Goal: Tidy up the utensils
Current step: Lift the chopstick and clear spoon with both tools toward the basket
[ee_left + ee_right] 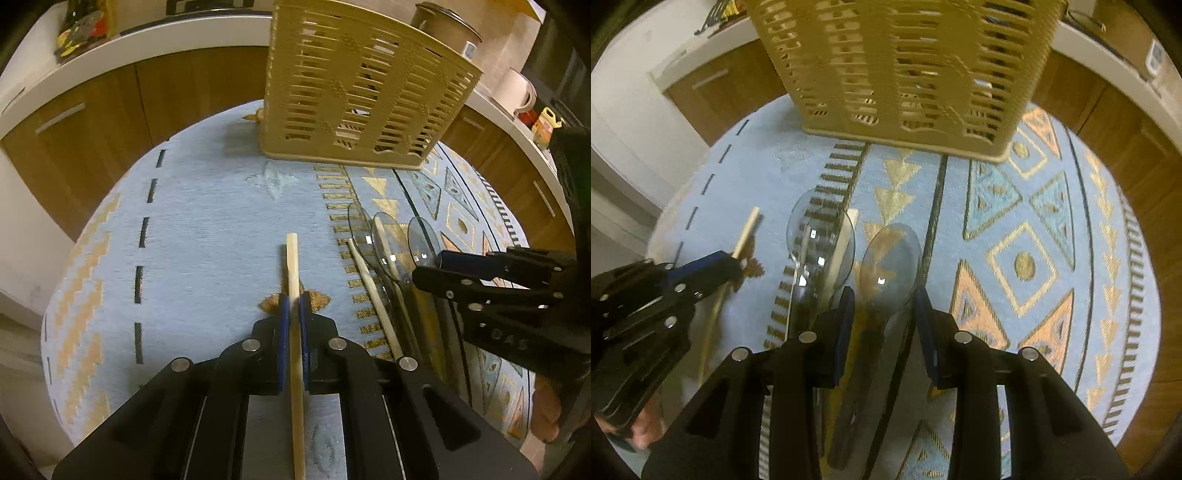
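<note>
1. Now mid-pickup: left gripper (pixel 294 308) clamped tight on a chopstick (pixel 292 258), second chopstick (pixel 373 295) just right of it on the bench (pixel 203 221).
2. Right gripper (pixel 884 306) part open, straddling a clear spoon (pixel 890 258), pads not pressing.
3. Next, probably: lift, carry forward, drop into slotted basket (pixel 362 88) ahead.
</note>
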{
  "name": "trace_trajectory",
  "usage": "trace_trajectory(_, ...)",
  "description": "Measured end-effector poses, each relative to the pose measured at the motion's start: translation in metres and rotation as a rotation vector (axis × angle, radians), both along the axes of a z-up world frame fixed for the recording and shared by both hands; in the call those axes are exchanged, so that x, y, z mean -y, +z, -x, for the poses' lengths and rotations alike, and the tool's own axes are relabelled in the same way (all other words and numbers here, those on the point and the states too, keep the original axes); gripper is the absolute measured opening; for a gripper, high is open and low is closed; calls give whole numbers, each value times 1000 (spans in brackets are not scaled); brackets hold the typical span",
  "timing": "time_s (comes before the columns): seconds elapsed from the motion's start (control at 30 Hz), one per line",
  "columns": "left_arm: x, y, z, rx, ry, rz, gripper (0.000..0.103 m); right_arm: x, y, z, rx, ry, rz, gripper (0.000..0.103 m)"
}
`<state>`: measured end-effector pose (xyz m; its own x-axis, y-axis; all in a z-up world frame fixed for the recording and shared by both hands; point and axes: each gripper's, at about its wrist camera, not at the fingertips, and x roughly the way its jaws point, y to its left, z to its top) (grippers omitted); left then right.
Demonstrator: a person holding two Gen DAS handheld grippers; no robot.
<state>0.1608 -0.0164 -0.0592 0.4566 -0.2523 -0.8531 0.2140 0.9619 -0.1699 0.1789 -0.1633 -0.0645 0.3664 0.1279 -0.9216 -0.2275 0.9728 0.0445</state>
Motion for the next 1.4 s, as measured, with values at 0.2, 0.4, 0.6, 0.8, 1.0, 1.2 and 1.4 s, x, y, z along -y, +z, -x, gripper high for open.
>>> trace_trajectory(0.2, -1, -5, 0, -10, -9, -1, 4, -21, -3, 1, 56, 55, 106, 29)
trace_trajectory(0.4, -1, -4, -3, -45, -54, -2, 5, -22, -6, 10, 52, 112, 130, 27)
trace_trajectory(0.6, 5, -2, -11, -118, -153, -5, 22, 7, -5, 14, 19, 106, 96, 26)
trace_trajectory(0.8, 20, -3, -14, -127, -214, -101, 22, 21, -1, 14, 11, 114, 81, 25)
trace_trajectory(1.0, 16, -4, -18, -117, -184, -97, 8, 38, -1, 20, -24, 146, 18, 37)
trace_trajectory(1.2, 13, -3, -19, -125, -184, -83, 8, 55, -1, 28, -52, 128, 18, 38)
trace_trajectory(1.4, 32, -5, -8, -73, -185, -196, 8, 20, 1, 31, -39, 153, 111, 10)
